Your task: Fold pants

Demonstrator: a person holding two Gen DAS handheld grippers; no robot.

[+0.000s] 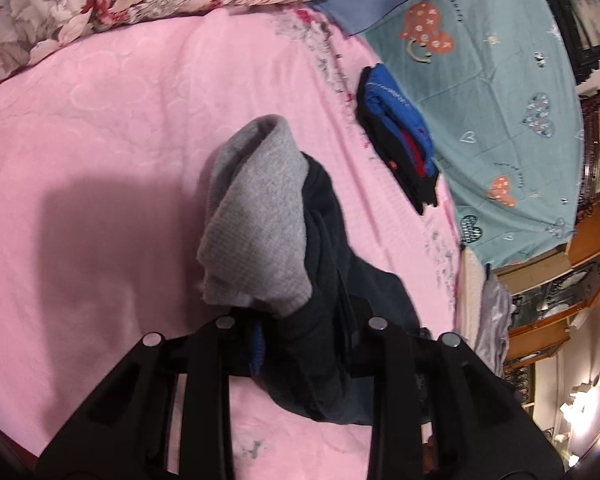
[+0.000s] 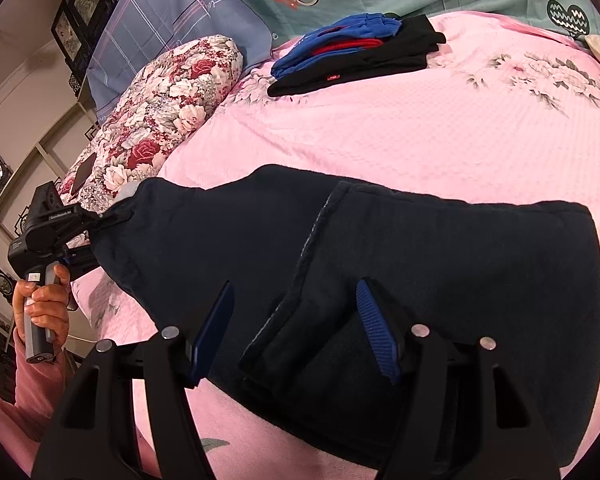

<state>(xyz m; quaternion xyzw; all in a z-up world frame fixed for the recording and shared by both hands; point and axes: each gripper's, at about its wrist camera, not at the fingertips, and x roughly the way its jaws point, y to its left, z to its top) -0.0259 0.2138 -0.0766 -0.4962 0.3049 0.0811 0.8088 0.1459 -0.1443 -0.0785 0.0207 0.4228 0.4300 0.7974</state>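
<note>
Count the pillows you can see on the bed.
2: a floral pillow lying along the left edge of the pink bedspread, and a blue plaid pillow behind it by the wall. More may be hidden outside the view.

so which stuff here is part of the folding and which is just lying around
In the job:
- dark pants, grey lining showing
- left claw, shut on the pants
- right claw, open over the pants

Lying about:
- stack of folded clothes
- floral pillow
- teal heart-print quilt
</note>
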